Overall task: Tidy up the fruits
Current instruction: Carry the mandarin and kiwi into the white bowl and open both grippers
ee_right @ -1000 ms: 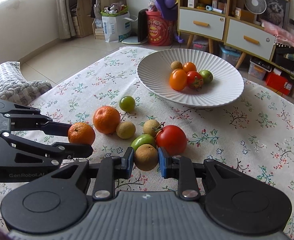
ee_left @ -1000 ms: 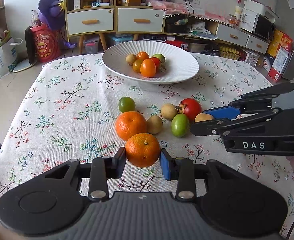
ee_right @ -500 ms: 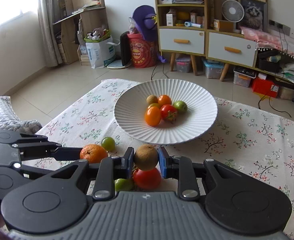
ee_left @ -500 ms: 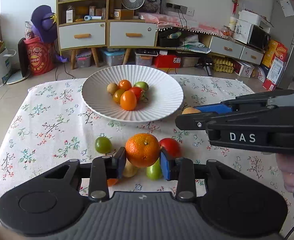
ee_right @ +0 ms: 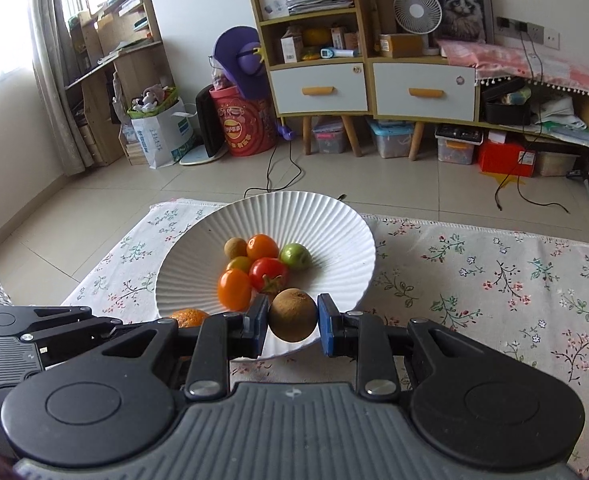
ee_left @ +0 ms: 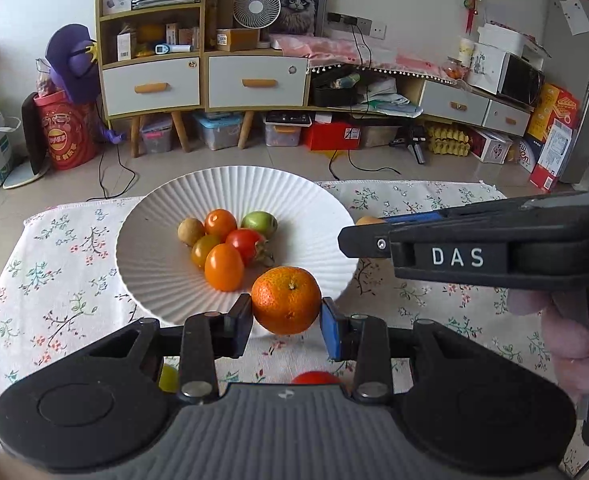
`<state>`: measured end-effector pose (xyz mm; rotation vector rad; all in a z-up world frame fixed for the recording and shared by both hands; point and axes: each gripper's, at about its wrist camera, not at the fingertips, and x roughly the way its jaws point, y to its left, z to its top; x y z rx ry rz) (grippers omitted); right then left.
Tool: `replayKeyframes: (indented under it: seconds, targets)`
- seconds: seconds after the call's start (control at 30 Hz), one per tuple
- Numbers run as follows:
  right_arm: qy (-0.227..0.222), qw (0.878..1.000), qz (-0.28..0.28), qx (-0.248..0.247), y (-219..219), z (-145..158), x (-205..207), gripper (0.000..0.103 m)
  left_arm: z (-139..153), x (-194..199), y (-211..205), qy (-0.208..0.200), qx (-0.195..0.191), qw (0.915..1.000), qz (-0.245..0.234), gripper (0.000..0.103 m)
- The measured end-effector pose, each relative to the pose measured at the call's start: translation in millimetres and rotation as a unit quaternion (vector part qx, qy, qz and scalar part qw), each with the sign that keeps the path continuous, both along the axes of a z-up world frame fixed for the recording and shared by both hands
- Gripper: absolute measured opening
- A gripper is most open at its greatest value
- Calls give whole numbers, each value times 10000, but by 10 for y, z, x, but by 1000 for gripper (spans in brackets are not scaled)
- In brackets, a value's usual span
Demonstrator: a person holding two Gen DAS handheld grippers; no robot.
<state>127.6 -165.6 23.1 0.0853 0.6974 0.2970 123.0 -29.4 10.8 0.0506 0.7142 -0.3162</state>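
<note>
A second ago both fruits sat among the loose pile on the tablecloth; now each has been lifted clear and carried to the near rim of the white plate [ee_left: 326, 216], so two more pieces are about to join the six already there. The left gripper [ee_left: 286, 322] is clenched on the orange [ee_left: 286, 300], which hangs over the plate's near right edge. The right gripper [ee_right: 293, 322] is clamped on the brown fruit [ee_right: 293, 315], poised over the near edge, just beside the red tomato [ee_right: 268, 272]. The pile sits left of the plate's centre, leaving bare ribbed surface to the right and far side, room enough for both drops. The tools travel side by side, close together, so they could knock each other over the plate. A red fruit [ee_left: 314, 378] and a green one [ee_left: 168, 378] remain on the floral tablecloth [ee_left: 434, 300] below the left gripper; others are probably hidden beneath it. The rim looks shallow, so a round fruit released near it might roll out.
</note>
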Motion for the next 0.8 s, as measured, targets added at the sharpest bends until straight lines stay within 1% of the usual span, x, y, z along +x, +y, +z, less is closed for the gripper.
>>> replayKeyframes:
  seconds: [0.3, 0.4, 0.57, 0.8]
  targets:
    - [82, 9988, 157, 453, -62, -163, 309, 24, -138, 248, 2, 156, -68, 9998, 131, 31]
    - [125, 9987, 202, 457, -27, -222, 356, 24, -143, 288, 14, 229, -131, 9995, 143, 31]
    - [194, 9985, 194, 484, -20, -273, 391, 24, -145, 339, 45, 360, -310, 9984, 293, 31]
    - [248, 9983, 124, 508, -42, -297, 407, 24, -162, 372, 13, 400, -266, 9984, 305, 31]
